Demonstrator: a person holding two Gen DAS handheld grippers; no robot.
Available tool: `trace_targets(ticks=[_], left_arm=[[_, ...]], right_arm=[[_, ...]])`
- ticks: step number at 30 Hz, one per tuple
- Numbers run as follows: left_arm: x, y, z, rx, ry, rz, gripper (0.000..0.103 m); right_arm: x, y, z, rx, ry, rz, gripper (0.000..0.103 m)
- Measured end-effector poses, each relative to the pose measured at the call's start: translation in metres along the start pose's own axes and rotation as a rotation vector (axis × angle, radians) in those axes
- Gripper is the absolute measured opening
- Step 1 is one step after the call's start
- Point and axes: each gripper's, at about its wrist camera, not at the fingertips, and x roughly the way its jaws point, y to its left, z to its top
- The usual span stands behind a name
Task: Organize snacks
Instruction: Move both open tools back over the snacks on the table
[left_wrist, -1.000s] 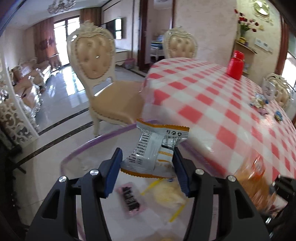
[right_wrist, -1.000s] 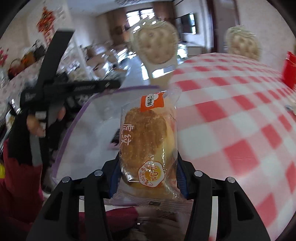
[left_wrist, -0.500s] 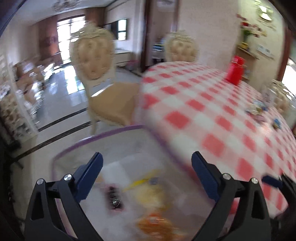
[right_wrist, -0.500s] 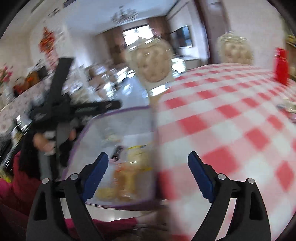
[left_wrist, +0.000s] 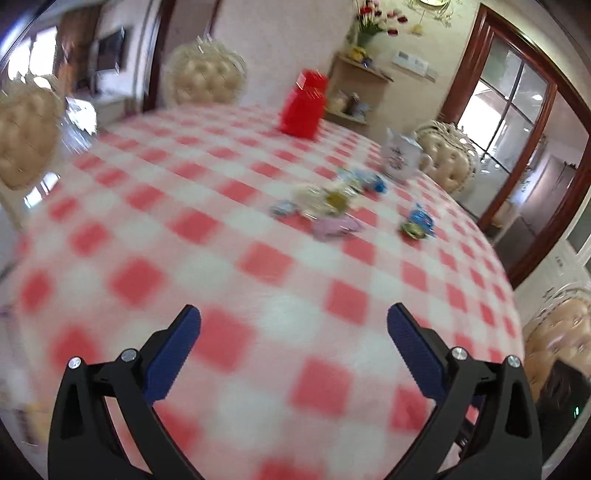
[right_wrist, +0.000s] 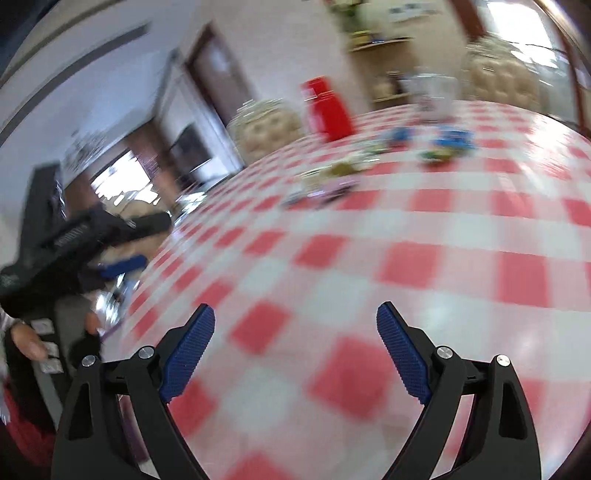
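Left wrist view: snack packets (left_wrist: 325, 206) are lying in a loose cluster on the far half of the checked tablecloth (left_wrist: 258, 280), well apart from both grippers. Among them: a pale packet with a yellow-green spot in the middle, a pink packet (left_wrist: 334, 227) just in front of it, small blue ones at the left and back of the cluster, and a blue-and-green packet (left_wrist: 419, 223) sitting apart to the right. Motion blur is hiding all print and detail.

Left gripper (left_wrist: 293, 328) is hanging over the near part of the cloth with its jaws spread wide and nothing between the blue pads (left_wrist: 173, 358).

Right wrist view: right gripper (right_wrist: 295, 326) is likewise gaping wide over the cloth, holding nothing. The same snack cluster (right_wrist: 332, 177) is showing far ahead, with the blue-and-green packet (right_wrist: 448, 144) off to the right. The left gripper (right_wrist: 122, 264) is appearing at the left edge, beside the table rim, with the person's hand (right_wrist: 27, 338) below it; the picture is too blurred here to tell more.

Beyond the snacks, a red container (left_wrist: 304, 105) is standing upright near the far edge of the table, and a white patterned jug (left_wrist: 400, 157) is standing behind the cluster to the right. Cream tufted chairs (left_wrist: 205, 77) are ringing the table. A wall shelf (left_wrist: 364, 72) with flowers (left_wrist: 373, 14) above it is sitting behind the red container.
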Motion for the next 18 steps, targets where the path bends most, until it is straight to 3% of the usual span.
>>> trace_targets(ticks=[3, 7, 11, 15, 18], left_arm=[[0.067, -0.034, 0.008, -0.002, 0.022, -0.022, 0.101], [0.126, -0.061, 0.03, 0.063, 0.0, 0.045, 0.101], [0.169, -0.073, 0.059, 0.075, -0.018, 0.097, 0.101], [0.187, -0.075, 0.086, -0.03, -0.085, 0.004, 0.101], [0.189, -0.076, 0.09, 0.008, -0.139, -0.055, 0.101]], right_arm=[[0.001, -0.044, 0.018, 0.068, -0.01, -0.06, 0.087], [0.01, -0.099, 0.06, 0.156, -0.045, -0.176, 0.087], [0.045, -0.138, 0.099, 0.219, -0.017, -0.29, 0.087], [0.103, -0.149, 0.131, 0.181, 0.046, -0.313, 0.087], [0.147, -0.15, 0.154, 0.093, 0.114, -0.324, 0.087]])
